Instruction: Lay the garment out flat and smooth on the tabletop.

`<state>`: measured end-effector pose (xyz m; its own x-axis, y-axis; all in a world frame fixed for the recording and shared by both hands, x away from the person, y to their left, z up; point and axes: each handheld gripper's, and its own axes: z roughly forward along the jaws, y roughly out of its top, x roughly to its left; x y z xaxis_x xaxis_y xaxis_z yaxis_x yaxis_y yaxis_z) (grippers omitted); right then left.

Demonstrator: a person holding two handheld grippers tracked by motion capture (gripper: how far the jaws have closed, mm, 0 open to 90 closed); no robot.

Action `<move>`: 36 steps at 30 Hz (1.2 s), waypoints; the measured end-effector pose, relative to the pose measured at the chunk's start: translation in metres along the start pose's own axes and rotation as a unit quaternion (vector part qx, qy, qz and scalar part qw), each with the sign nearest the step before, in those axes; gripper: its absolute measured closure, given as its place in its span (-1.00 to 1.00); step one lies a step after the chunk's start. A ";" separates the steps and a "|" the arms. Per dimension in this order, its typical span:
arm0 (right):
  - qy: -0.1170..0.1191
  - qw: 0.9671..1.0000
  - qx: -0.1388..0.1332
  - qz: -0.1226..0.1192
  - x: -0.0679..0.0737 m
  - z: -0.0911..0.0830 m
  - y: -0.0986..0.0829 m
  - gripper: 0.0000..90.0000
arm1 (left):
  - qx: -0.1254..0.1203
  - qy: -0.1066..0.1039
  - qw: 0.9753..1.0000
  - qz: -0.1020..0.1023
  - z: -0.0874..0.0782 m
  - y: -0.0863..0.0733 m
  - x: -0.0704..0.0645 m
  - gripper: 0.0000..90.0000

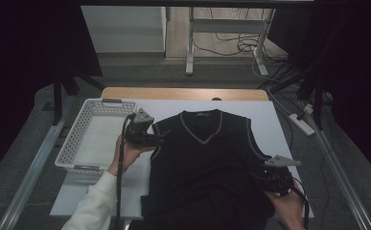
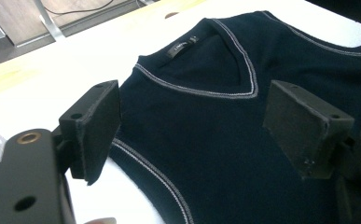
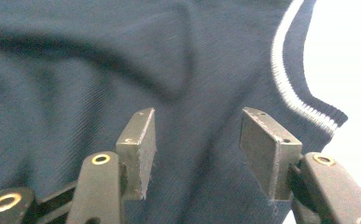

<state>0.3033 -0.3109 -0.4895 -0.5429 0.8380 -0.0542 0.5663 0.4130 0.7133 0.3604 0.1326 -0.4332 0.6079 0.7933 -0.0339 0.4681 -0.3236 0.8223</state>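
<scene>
- Table (image 1: 101, 189), white-topped with a wooden strip along the far edge, carries the whole work area.
- Vest (image 1: 204, 163), dark navy knit, sleeveless, with a V-neck and pale trim, lies front-up at the middle of the table; its hem hangs over the near edge. Judgement: light, soft and limp, it will sag and crease wherever unsupported, and a single-layer pinch may drag the front away from the back.
- Basket (image 1: 73, 141), white and perforated, stands on the table just left of the vest, with nothing seen inside.
- Left gripper (image 1: 160, 139) sits at the vest's left armhole, near the shoulder. In the left gripper view its jaws stand wide apart over the trimmed edge (image 2: 145, 163), holding nothing.
- Right gripper (image 1: 262, 178) rests low on the vest's right side, near the hem. In the right gripper view its jaws are parted over the fabric beside the trimmed armhole edge (image 3: 295, 93); no cloth lies between them.
- Judgement: the firmest holds are the ribbed armhole edges, shoulder seams and hem corners, where the knit is doubled; both layers should be taken together.
</scene>
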 end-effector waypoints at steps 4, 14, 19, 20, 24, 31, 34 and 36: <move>-0.007 1.000 0.001 0.014 -0.018 0.016 0.013 -0.01 | 0.001 0.002 1.000 -0.003 0.000 -0.001 0.002 -0.55; -0.041 0.998 0.029 0.034 -0.055 0.057 0.032 -0.02 | 0.005 0.001 1.000 0.002 0.002 -0.002 0.000 -0.55; -0.028 0.998 0.047 0.044 -0.062 0.066 0.031 0.00 | 0.006 0.002 1.000 0.000 0.002 -0.002 0.001 -0.56; -0.029 0.997 0.049 0.044 -0.062 0.065 0.030 0.02 | 0.007 0.003 1.000 0.000 0.002 -0.003 0.001 -0.56; -0.025 0.998 0.049 0.043 -0.062 0.064 0.029 0.12 | 0.008 0.004 1.000 0.000 0.002 -0.003 0.001 -0.56; -0.007 0.998 0.054 0.028 -0.061 0.062 0.029 0.57 | 0.008 0.004 1.000 0.001 0.001 -0.003 0.001 -0.56; -0.003 0.998 0.057 0.025 -0.061 0.061 0.029 0.67 | 0.007 0.005 1.000 0.001 0.001 -0.003 0.001 -0.56; -0.007 0.998 0.061 0.016 -0.059 0.059 0.029 0.70 | 0.006 0.005 1.000 0.001 0.000 -0.003 0.001 -0.56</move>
<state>0.3885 -0.3273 -0.5067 -0.5152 0.8559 -0.0444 0.6548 0.4265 0.6240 0.3596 0.1341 -0.4358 0.6026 0.7976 -0.0276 0.4749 -0.3306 0.8156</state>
